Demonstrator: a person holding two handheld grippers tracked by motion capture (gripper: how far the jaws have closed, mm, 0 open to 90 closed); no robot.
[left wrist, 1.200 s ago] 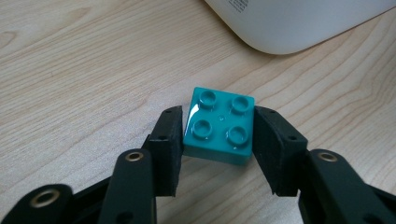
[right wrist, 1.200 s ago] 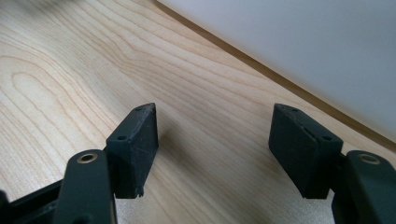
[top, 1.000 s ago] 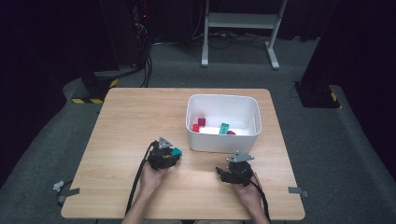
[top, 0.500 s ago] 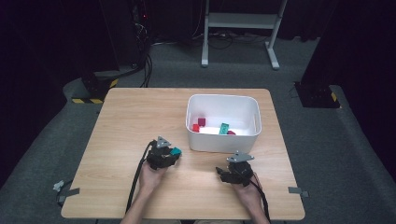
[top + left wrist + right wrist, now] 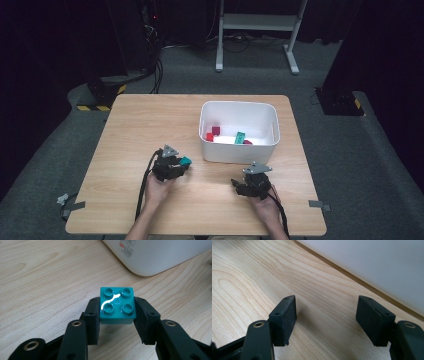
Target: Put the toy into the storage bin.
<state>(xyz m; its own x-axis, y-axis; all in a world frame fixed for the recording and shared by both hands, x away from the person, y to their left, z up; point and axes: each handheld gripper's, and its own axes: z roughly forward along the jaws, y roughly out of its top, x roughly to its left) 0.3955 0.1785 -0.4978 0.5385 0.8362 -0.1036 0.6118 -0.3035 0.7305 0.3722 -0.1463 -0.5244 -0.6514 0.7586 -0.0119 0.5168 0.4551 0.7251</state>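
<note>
Plainly, the left gripper (image 5: 117, 315) was clamped on a teal four-stud brick (image 5: 117, 305), its two black jaws pressed against the brick's opposite sides while the studs faced up toward the camera. Seen from the left gripper view, the brick sat just above the wooden table (image 5: 45, 277), a short way in front of the rounded corner of the white bin (image 5: 155, 255). From the high view, the same brick (image 5: 185, 161) showed as a teal spot at the front of the left gripper (image 5: 179, 165), just beside the bin's (image 5: 239, 152) near wall and to its left, apart from it.

The right gripper (image 5: 325, 315) stood with its jaws wide apart and nothing between them, bare wood grain showing in the gap and the bin's white wall (image 5: 374, 265) close ahead. In the high view it (image 5: 247, 187) rested low over the table (image 5: 130, 125) near the front edge, below the bin's right half.

Inside the bin lay a few small bricks: two red ones (image 5: 213, 133), a teal one (image 5: 240, 138), and what looked like another red piece (image 5: 248, 142), though it was too small to be sure.
</note>
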